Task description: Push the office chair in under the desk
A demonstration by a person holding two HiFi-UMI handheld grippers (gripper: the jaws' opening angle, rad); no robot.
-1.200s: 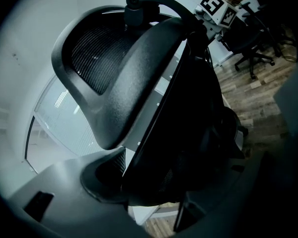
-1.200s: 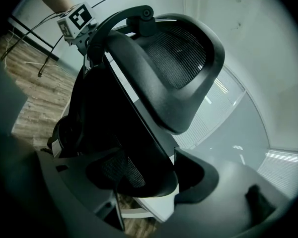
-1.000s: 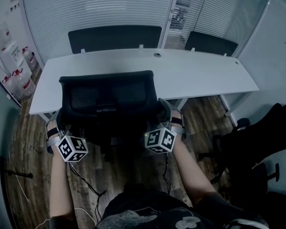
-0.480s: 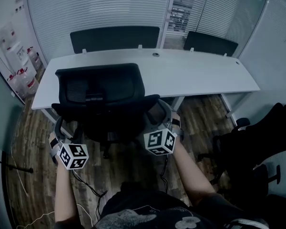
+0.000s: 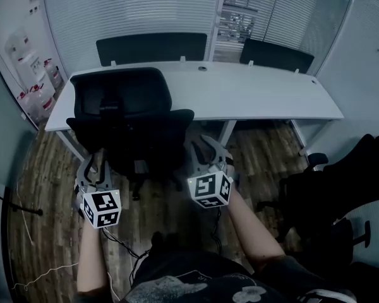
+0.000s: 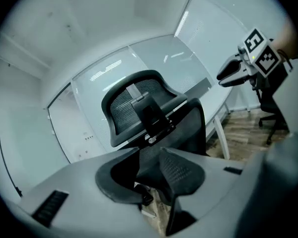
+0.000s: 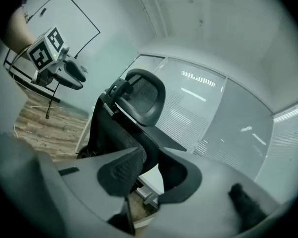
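Two tools, my left tool (image 5: 93, 166) and right tool (image 5: 207, 149), hang just behind the office chair (image 5: 129, 115), clear of it. Their jaws stand narrow, having just closed on nothing. Past the chair's backrest lies the surface (image 5: 265, 96), the chair at its left end.

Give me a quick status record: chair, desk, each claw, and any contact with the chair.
office chair: backrest toward the person, at the desk's near edge, near its left end; seat hidden behind the backrest
desk: long, white
left claw: jaws have just been closing, a narrow gap left, nothing between them
right claw: jaws have just been closing, a narrow gap left, nothing between them
contact: neither claw touches the chair
task: chair looks pushed in, though its depth under the desk cannot be judged
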